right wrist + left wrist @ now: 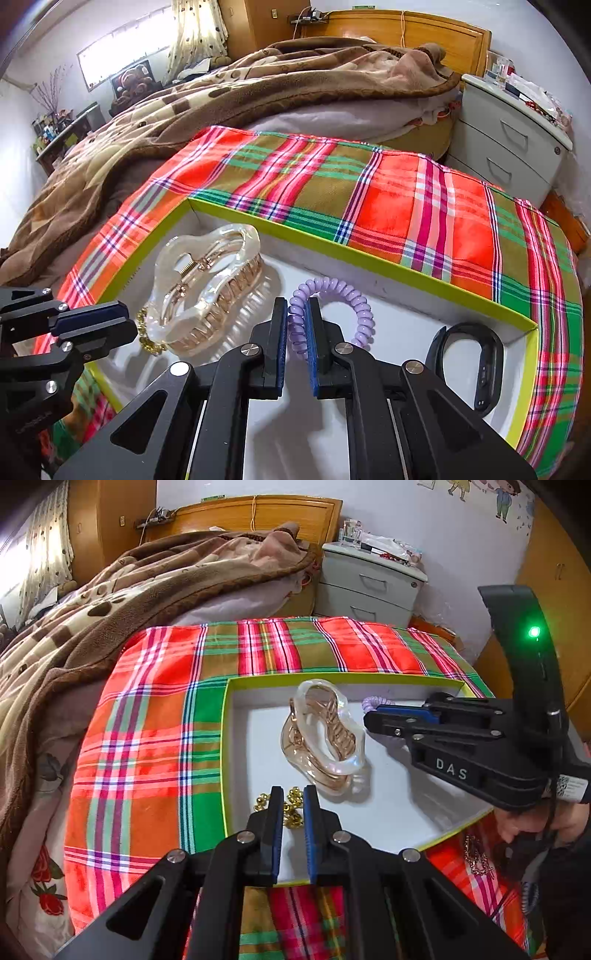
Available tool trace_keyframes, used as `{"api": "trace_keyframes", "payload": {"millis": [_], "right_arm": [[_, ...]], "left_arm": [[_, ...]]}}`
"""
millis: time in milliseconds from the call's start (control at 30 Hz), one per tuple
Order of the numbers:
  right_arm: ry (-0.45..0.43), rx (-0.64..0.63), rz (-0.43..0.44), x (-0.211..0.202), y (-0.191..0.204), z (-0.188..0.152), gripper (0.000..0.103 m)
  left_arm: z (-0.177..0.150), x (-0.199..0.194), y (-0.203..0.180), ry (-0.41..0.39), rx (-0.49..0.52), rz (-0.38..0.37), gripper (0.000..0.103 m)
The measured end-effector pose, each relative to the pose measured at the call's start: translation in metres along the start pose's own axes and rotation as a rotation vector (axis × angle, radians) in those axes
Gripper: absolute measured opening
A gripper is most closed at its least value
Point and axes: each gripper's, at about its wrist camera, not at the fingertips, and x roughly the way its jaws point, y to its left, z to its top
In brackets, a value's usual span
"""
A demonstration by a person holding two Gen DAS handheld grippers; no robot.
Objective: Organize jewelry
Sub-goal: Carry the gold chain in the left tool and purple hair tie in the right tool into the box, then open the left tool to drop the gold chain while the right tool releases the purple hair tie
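Note:
A white tray with a lime rim [226, 738] [369, 264] lies on the plaid cloth. In it are a clear hair claw clip [325, 734] [207, 288], a gold bead chain [291, 805] [147, 341], a purple spiral hair tie [343, 295] [373, 702] and a black wristband [484, 369]. My left gripper [293, 801] is slightly parted around the gold chain at the tray's near edge; whether it grips is unclear. My right gripper [297, 314] is shut on the purple hair tie over the tray.
The plaid cloth [140, 738] covers the bed's foot. A brown blanket [92, 620] is heaped to the left. A grey nightstand [369, 587] stands behind. Another gold chain [478, 856] lies on the cloth by the tray's right corner.

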Motion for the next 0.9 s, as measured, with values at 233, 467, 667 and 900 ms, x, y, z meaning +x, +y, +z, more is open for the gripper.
{"api": "trace_keyframes", "payload": {"millis": [233, 467, 667, 900], "right_arm": [[0.017, -0.007, -0.009, 0.003, 0.001, 0.0, 0.01], [0.005, 0.003, -0.013, 0.001, 0.0, 0.002, 0.017], [-0.018, 0.02, -0.021, -0.008, -0.001, -0.001, 0.03], [-0.073, 0.041, -0.028, -0.031, 0.003, -0.009, 0.034]], "left_arm": [[0.001, 0.002, 0.001, 0.007, -0.005, 0.009, 0.011], [0.001, 0.003, 0.001, 0.013, -0.012, 0.009, 0.021], [-0.001, -0.003, -0.002, 0.003, -0.012, 0.012, 0.026], [-0.008, -0.019, -0.007, -0.028, -0.023, 0.013, 0.031]]}}
